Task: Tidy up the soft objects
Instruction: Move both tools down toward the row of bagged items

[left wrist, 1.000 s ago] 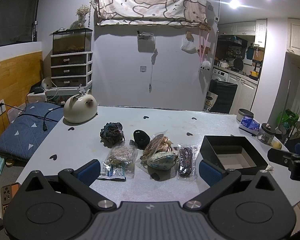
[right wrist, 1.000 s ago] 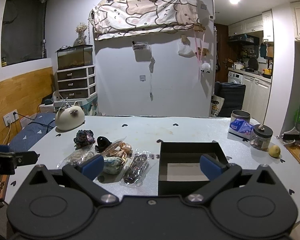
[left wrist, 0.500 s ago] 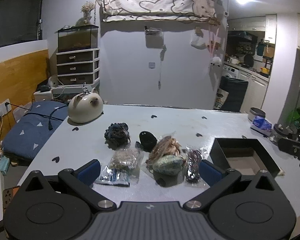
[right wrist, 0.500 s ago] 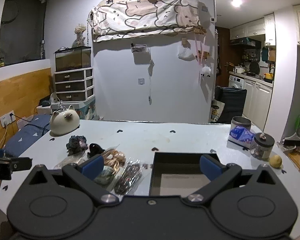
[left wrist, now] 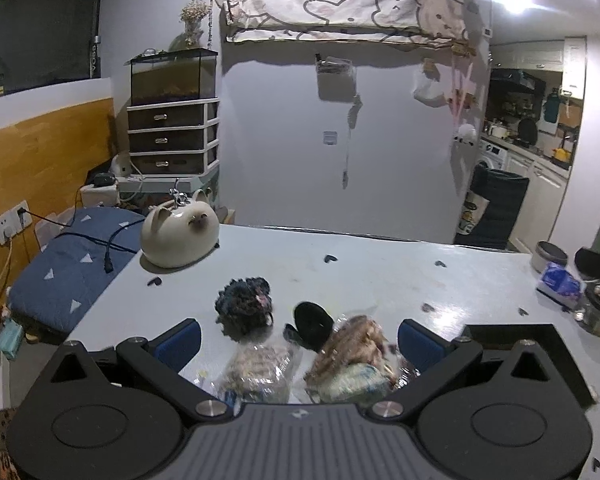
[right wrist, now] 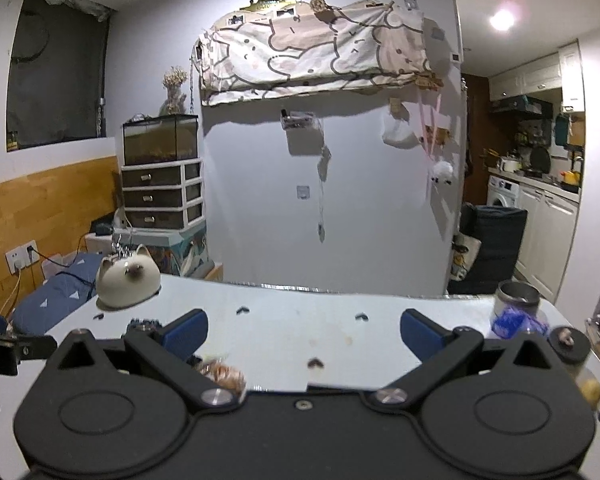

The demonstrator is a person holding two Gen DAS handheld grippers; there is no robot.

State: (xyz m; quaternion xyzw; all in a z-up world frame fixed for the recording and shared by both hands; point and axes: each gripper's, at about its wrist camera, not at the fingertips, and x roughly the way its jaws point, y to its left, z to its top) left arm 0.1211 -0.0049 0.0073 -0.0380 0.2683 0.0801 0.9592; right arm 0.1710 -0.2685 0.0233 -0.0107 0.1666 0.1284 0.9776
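Several soft items lie on the grey table [left wrist: 380, 276]: a dark knitted scrunchie [left wrist: 244, 306], a black piece [left wrist: 312, 320], a clear bag of beige stuff [left wrist: 256, 370], a bag of brown stuff [left wrist: 356, 340] and a teal lump [left wrist: 356, 376]. My left gripper [left wrist: 299, 344] hovers open just before them, holding nothing. The black box [left wrist: 512, 332] shows behind its right finger. My right gripper [right wrist: 304, 330] is open and empty over the table; only the brown bag [right wrist: 224, 372] and a bit of the scrunchie [right wrist: 140, 324] show past its body.
A cat-shaped ceramic pot [left wrist: 180, 236] stands at the far left of the table. A tin [right wrist: 518, 300], a blue tissue pack [right wrist: 512, 322], a jar [right wrist: 570, 344] and a lemon [right wrist: 590, 390] sit at the right edge. A blue cushion [left wrist: 60, 276] lies left of the table.
Both views have tilted up and closed in on the table. The soft items slid down towards the left gripper's body. The black box dropped almost out of the right wrist view.
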